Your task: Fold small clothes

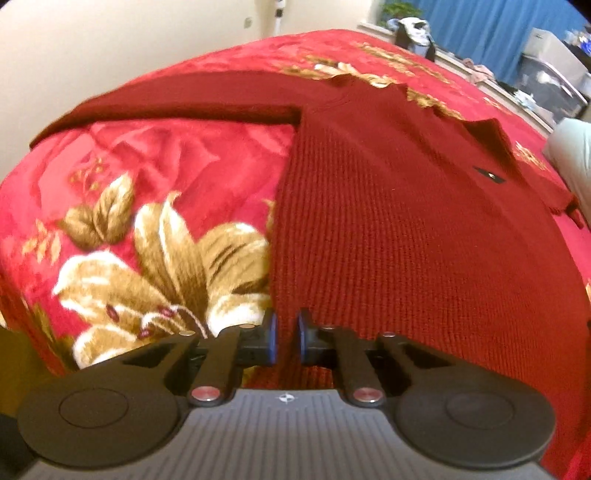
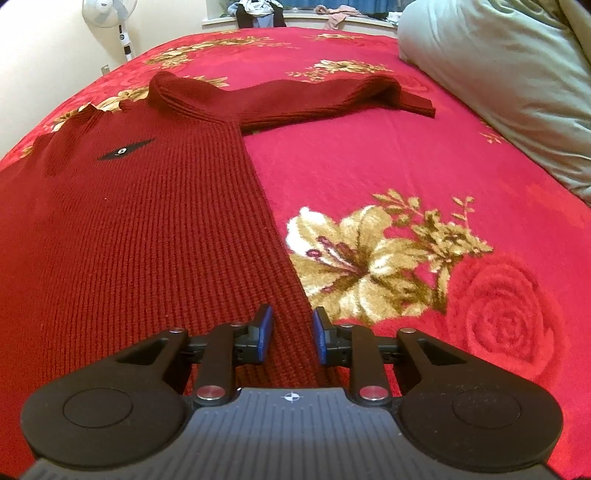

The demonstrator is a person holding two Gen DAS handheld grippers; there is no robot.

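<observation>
Gripping with my left gripper (image 1: 286, 338): sweater (image 1: 388, 221) hem corner, pinched.
My right gripper (image 2: 291, 338): clamped on other hem corner.
Sweater: flat on blanket (image 2: 406, 166).

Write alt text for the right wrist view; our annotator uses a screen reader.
The right gripper pinches the near right hem corner of a dark red knitted sweater spread flat on a red floral blanket. A sleeve stretches right; a pale pillow lies beyond.

Red floral blanket (image 2: 406, 166), pale pillow (image 2: 498, 74), standing fan (image 2: 110, 14), blue curtain (image 1: 480, 26)
</observation>
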